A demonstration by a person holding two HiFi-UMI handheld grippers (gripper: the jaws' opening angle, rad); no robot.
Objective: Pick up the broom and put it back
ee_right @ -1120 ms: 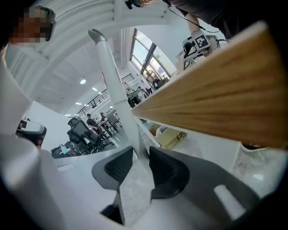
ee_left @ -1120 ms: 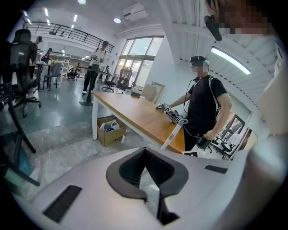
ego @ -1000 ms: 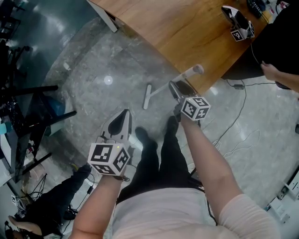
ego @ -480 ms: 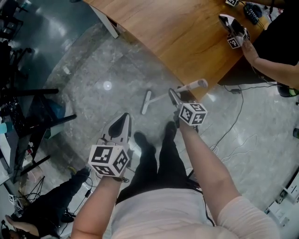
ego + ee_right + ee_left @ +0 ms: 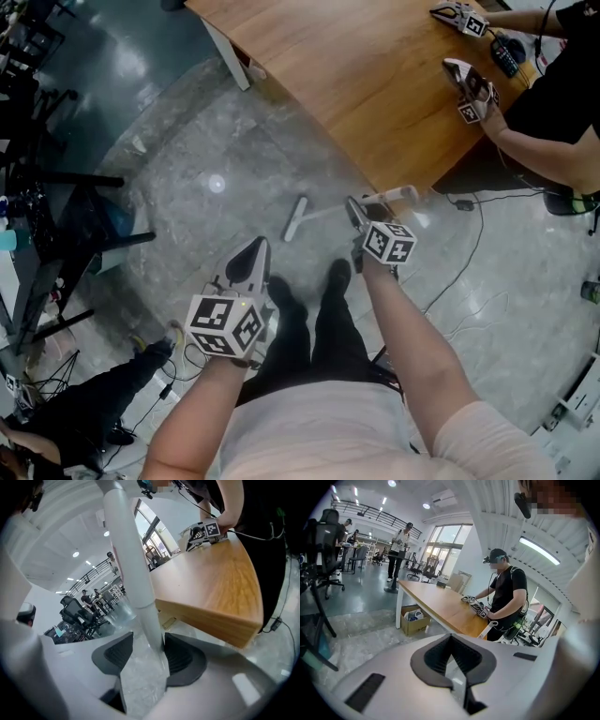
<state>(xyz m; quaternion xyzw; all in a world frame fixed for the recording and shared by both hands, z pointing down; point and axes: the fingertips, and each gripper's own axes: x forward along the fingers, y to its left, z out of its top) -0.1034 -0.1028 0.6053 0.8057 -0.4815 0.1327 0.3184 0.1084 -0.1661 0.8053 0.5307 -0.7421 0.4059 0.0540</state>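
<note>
Right gripper view: right gripper [image 5: 143,656] just opened wide, white broom handle [image 5: 129,550] standing between its jaws, close against one side. Brown table [image 5: 220,588] edge just behind the handle. Off to its left, left gripper [image 5: 451,639] pinched shut and empty.

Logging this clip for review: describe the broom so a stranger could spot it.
Start at the wooden table. At its near corner a broom leans on the edge, its head on the grey floor. It is the only long white pole, ending in a short white crossbar.
</note>
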